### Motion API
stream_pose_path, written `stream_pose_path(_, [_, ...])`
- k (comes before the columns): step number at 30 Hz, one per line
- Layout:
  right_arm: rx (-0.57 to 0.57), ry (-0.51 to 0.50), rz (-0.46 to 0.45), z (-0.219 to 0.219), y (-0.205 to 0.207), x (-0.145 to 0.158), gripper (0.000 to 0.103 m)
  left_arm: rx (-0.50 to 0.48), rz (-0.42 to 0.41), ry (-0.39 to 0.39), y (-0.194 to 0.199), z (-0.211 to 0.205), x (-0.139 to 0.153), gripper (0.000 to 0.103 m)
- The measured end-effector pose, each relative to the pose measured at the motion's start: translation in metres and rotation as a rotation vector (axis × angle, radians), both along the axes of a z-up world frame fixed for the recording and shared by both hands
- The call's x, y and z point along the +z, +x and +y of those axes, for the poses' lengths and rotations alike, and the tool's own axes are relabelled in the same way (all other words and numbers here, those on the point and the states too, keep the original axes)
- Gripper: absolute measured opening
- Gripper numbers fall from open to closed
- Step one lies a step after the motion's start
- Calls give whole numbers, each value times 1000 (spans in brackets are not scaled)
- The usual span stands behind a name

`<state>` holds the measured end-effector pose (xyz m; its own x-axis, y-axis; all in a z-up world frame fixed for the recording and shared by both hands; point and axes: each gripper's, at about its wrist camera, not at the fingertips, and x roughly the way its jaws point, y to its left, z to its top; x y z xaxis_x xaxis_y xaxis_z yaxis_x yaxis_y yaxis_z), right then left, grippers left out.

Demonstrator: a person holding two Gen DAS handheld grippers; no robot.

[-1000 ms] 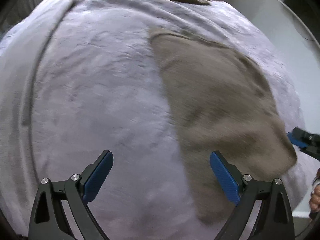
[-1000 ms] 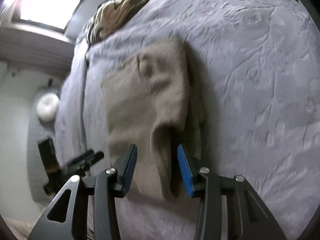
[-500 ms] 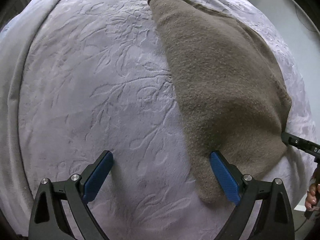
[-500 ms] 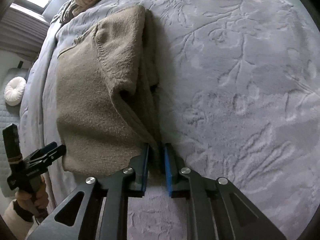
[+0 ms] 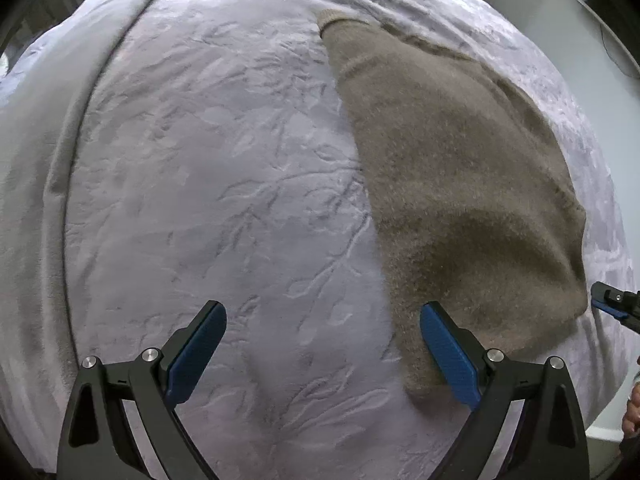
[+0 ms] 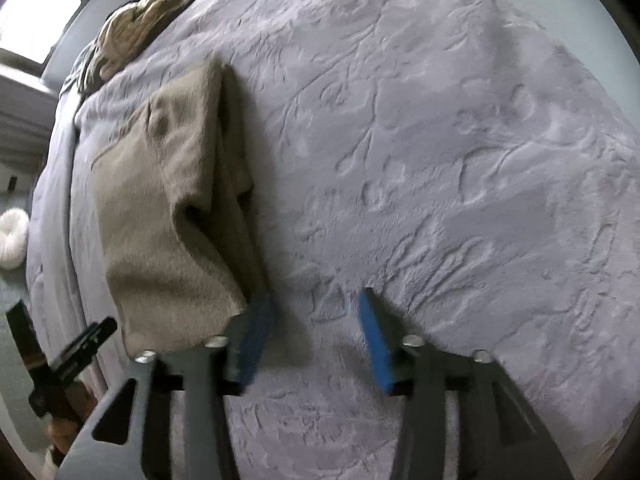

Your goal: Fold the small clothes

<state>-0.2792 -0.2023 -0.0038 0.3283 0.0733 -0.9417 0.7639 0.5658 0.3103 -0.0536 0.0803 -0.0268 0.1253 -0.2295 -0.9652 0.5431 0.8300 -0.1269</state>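
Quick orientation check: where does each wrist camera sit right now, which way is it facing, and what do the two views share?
Left wrist: on the left gripper, looking steeply down at the grey bedspread; the tan garment lies at its right finger; the open jaws are empty.
Right wrist: on the right gripper, looking steeply down at the bedspread; jaws just opened, empty, garment to their left.
Shared: garment, bedspread, and each other's gripper at the frame edge.
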Motion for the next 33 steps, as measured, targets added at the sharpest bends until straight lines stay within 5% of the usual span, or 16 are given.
stream_pose_path(13, [33,26,-28,11,32,-3,64,65,-14,35,16,4,2,98])
stream_pose_path(17, [55,16,-48,13,37,-1,80,81,-39,57,15,6,3,103])
stream_pose_path(33, [127,0,-89,3,59,4,81,121,-18,80,30,-2,-2,103])
